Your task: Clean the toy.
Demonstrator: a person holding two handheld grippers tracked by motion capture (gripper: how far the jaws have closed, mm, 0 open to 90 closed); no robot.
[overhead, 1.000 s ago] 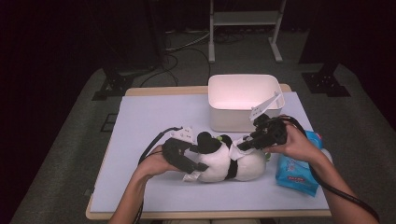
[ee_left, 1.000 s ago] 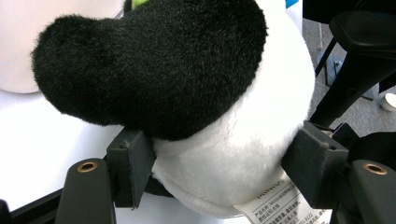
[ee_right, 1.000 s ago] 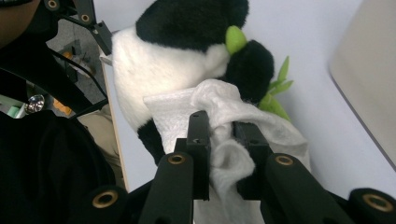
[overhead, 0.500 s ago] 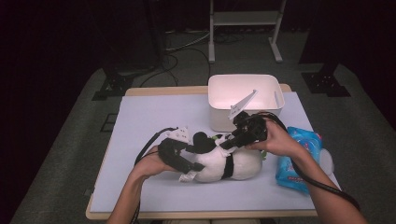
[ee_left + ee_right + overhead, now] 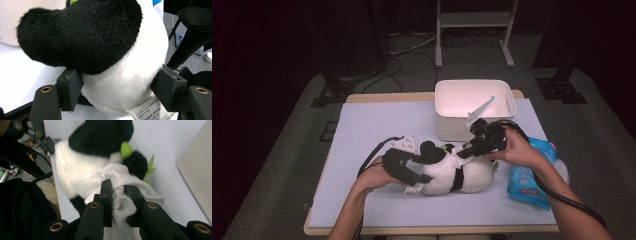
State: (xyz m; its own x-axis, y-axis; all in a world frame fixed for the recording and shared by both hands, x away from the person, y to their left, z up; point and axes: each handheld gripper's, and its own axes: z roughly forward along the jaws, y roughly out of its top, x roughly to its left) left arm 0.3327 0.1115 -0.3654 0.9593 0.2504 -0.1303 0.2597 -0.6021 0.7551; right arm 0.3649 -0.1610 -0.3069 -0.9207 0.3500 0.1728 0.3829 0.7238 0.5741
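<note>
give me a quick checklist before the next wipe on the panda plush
1. Left gripper clamped on the black and white plush panda: ok, both pads press into its white body.
2. Right gripper holding the white wipe cloth: ok, cloth pinched between nearly closed jaws.
3. Cloth in contact with the panda: ok, it lies against the white fur in the right gripper view.
4. White plastic bin out of the way: ok, behind the panda.
5. Blue wipes pack within reach: ok, beside the right hand.
6. Sewn label free of the left pads: cannot tell.
</note>
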